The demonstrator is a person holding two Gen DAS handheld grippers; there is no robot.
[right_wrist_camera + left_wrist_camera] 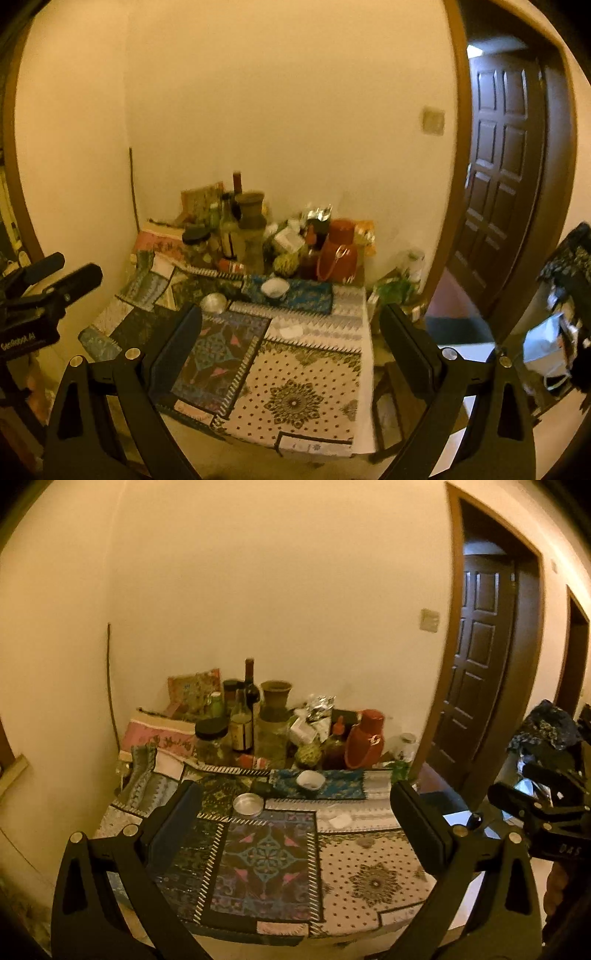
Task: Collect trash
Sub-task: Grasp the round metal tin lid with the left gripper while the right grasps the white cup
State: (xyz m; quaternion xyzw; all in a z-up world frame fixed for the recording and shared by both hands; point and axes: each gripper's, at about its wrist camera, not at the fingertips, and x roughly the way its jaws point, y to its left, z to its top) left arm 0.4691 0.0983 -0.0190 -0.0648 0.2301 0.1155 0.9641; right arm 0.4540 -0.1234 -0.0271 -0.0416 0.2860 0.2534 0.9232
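Observation:
A white crumpled scrap [340,819] [291,331] lies on the patterned tablecloth [369,878] [295,376], with a smaller grey bit [365,843] just in front of it. My left gripper [299,812] hovers open above the table's near half and holds nothing; the scrap sits toward its right finger [421,819]. My right gripper [295,332] is also open and empty, held over the table's near right corner, with the scrap between its fingers in that view. Each gripper appears at the edge of the other's view: right gripper [524,788], left gripper [66,273].
A small white bowl [310,780] [275,287] and a round metal dish [248,804] [214,302] sit mid-table. Bottles, jars, a red flask [364,744] and foil packets crowd the back by the wall. A dark door [476,657] stands to the right.

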